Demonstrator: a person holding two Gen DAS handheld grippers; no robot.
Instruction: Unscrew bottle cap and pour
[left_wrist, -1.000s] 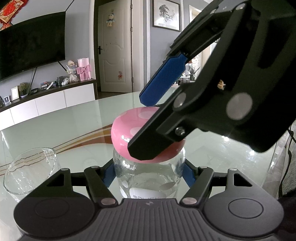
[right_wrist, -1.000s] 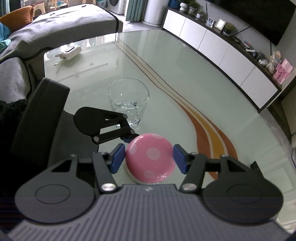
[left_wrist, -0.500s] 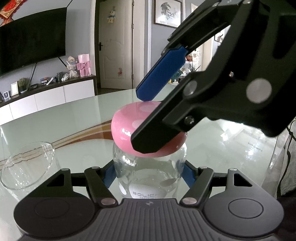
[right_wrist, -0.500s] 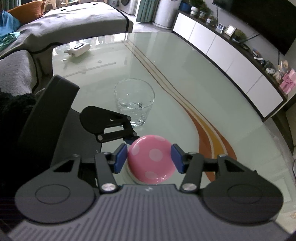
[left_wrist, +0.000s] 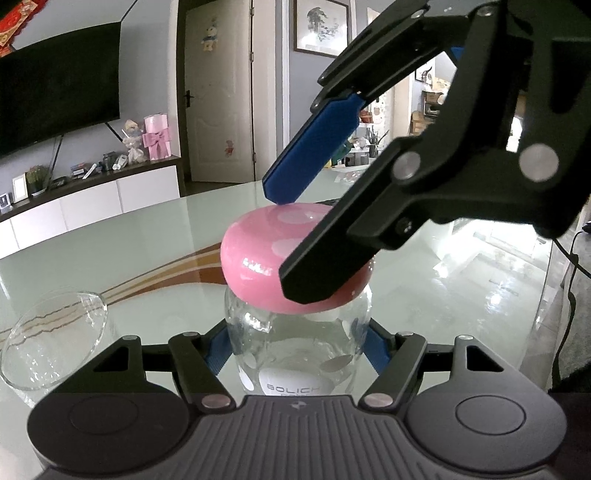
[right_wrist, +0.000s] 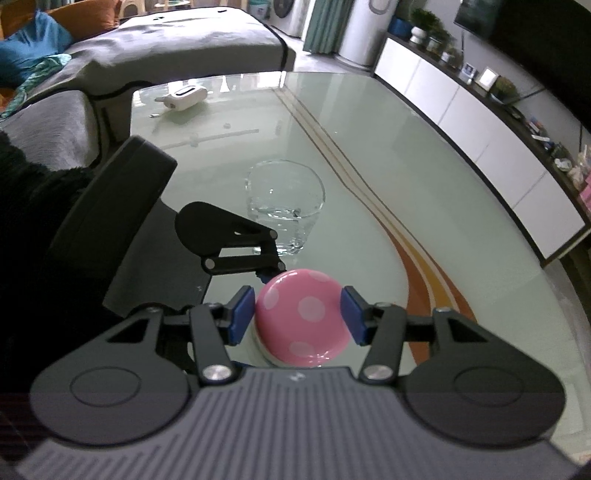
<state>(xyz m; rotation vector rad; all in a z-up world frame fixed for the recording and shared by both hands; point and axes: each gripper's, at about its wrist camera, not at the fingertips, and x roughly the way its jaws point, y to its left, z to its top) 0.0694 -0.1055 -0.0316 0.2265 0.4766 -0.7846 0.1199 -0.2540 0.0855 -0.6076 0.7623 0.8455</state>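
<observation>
The clear glass bottle (left_wrist: 297, 347) stands upright on the pale green glass table (right_wrist: 369, 147), its body pinched low between the blue pads of the left gripper (left_wrist: 297, 350), which reaches in nearly level from the near side. On its mouth sits the pink cap with pale dots (right_wrist: 303, 317), a wide flattened dome broader than the neck beneath it.

The right gripper (right_wrist: 298, 315) comes down steeply from above and to the right, and its two blue pads (right_wrist: 242, 314) press on opposite sides of the cap's rim, so it is clamped on the cap and nothing else. In the left wrist view one of its fingers crosses the near face of the cap while the other blue finger meets the cap at its far top edge.

The coming move looks to be the unscrewing turn, and it hangs on one relation: the bottle's long axis runs straight up through the centre of the cap, and the right gripper straddles that axis, so a roll of the right hand about it should turn the cap while the left hand keeps the body from spinning along.

The drinking glass (right_wrist: 285, 212) stands just to the far left of the bottle, apart from it, with a little water showing at its bottom, and waits for the pour
</observation>
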